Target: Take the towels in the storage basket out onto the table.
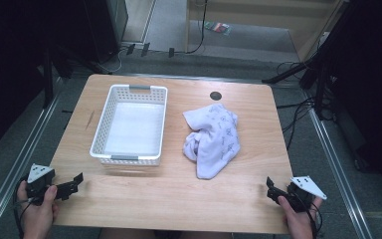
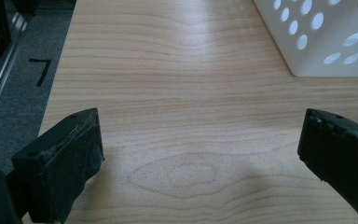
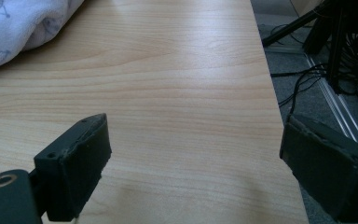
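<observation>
A person holds a pair of tongs at each near corner of a wooden table (image 1: 129, 199), both released and grasping nothing. The left tongs (image 1: 74, 183) rest over the near left corner, jaws spread wide above bare wood, with the white basket (image 1: 129, 124) just beyond them. In the left gripper view the basket's perforated wall (image 2: 326, 37) stands at the far right of the jaws. The right tongs (image 1: 271, 189) sit at the near right corner, jaws equally wide apart. A crumpled white cloth (image 1: 213, 137) with a faint printed pattern lies right of the table's middle, just beside the basket, and well apart from both tongs. The right gripper view catches the cloth's edge (image 3: 14, 28) beyond its left jaw.
</observation>
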Demonstrator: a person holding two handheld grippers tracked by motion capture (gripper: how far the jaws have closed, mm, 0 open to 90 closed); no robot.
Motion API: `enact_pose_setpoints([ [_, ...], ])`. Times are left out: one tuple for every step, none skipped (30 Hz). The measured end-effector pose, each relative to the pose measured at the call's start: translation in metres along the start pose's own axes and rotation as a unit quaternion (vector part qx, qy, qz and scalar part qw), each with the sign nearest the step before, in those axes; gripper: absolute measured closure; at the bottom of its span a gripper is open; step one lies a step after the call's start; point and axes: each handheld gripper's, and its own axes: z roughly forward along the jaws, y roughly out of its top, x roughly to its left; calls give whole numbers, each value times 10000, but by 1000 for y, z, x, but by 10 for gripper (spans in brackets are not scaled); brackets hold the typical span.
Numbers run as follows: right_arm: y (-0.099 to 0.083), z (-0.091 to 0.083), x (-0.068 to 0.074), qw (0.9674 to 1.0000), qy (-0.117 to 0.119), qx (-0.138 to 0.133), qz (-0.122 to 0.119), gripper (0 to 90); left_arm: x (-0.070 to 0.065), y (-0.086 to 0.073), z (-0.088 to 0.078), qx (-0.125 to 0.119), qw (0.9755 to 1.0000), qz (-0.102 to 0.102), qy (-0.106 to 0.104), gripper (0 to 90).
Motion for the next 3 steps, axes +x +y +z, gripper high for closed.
enact_pose_setpoints([
  [0, 0, 0, 10000, -1, 0, 3, 86, 0, 0, 0, -1, 10000, 3, 3, 2],
  [0, 0, 0, 10000, -5, 1, 3, 86, 0, 0, 0, -10, 10000, -11, 7, 2],
  [0, 0, 0, 10000, 0, -1, 2, 86, 0, 0, 0, 12, 10000, -15, -1, 2],
])
